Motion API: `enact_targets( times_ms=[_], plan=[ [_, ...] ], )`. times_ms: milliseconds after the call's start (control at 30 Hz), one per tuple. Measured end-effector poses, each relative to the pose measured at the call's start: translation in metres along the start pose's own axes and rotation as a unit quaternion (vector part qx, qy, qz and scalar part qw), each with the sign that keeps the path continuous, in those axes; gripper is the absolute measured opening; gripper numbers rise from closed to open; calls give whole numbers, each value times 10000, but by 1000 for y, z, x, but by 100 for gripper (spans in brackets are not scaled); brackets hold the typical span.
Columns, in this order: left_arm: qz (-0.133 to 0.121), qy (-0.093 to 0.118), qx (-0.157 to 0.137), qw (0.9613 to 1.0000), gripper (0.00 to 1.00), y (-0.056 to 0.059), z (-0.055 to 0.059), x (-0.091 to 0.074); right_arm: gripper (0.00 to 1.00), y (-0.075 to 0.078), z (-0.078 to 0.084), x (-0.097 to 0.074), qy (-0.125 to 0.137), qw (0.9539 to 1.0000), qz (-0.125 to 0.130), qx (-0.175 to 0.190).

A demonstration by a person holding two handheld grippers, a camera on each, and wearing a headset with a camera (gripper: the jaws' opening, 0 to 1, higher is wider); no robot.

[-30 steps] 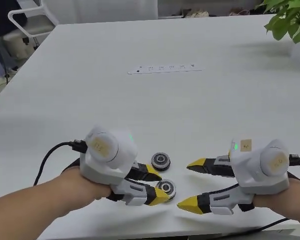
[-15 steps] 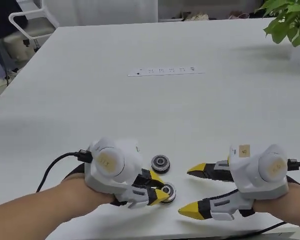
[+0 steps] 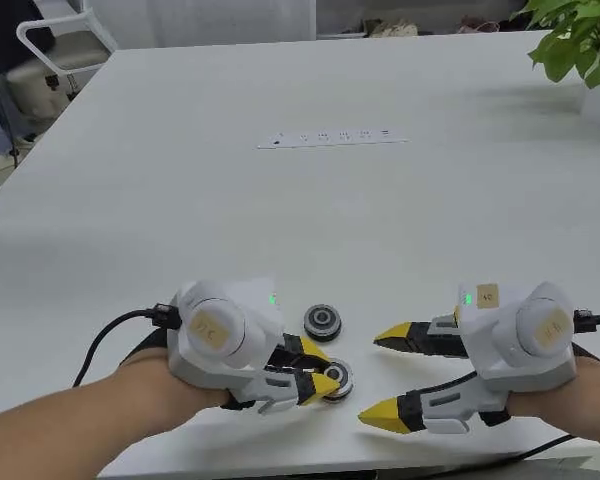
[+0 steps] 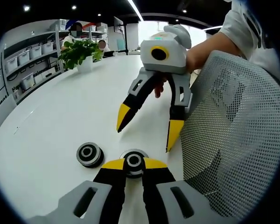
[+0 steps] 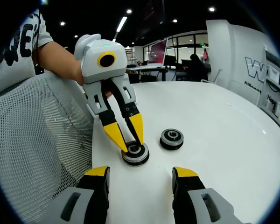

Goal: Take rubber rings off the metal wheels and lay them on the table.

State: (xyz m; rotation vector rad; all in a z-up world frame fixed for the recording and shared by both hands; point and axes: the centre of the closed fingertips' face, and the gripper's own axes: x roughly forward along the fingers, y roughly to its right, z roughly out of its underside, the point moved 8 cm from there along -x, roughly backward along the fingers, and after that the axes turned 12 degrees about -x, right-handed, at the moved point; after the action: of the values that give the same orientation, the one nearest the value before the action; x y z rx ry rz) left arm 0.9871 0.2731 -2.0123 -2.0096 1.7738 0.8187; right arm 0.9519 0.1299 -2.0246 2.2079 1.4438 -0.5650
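Note:
Two small metal wheels with black rubber rings lie near the front edge of the white table (image 3: 280,220). My left gripper (image 3: 318,372) is shut on the near wheel (image 3: 337,378), its yellow tips pinching the rim. In the left gripper view that wheel (image 4: 133,161) sits between the left gripper's (image 4: 133,164) tips. The far wheel (image 3: 322,322) lies free just beyond it, also the far wheel (image 4: 89,154) to the left. My right gripper (image 3: 383,375) stands open a little to the right of the near wheel, touching nothing. The right gripper view has the near wheel (image 5: 135,154), the far wheel (image 5: 171,138) and the right gripper (image 5: 140,172).
A flat white power strip (image 3: 330,137) lies mid-table. A green plant (image 3: 580,40) stands at the far right corner and a chair (image 3: 60,45) beyond the far left. A mesh chair back (image 4: 233,116) is close behind. A black cable (image 3: 110,330) trails from the left gripper.
The left gripper's jaws have gone from spread around the near wheel to shut on it. The right gripper has stayed open and shifted only slightly.

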Motion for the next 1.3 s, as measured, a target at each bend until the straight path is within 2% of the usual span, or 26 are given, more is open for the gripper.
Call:
enact_targets(
  times_ms=[367, 833, 967, 1067, 1300],
  plan=[
    [-29, 46, -144, 9999, 8, 0, 0, 0, 49, 5, -5, 9, -21, 9998, -194, -62],
    [18, 56, -70, 10000, 8, 0, 1, 0, 39, 6, -13, 25, 22, 9988, -472, -143],
    [16, 64, -72, 10000, 8, 0, 1, 0, 37, 6, -17, 29, 130, 9985, -526, -9],
    [16, 67, -69, 10000, 8, -1, 1, 0, 35, 5, -17, 32, 81, 9982, -587, -108],
    [8, 80, -69, 9999, 8, 0, 1, 1, 30, 4, -13, 33, 70, 9983, -584, 37]
  ],
)
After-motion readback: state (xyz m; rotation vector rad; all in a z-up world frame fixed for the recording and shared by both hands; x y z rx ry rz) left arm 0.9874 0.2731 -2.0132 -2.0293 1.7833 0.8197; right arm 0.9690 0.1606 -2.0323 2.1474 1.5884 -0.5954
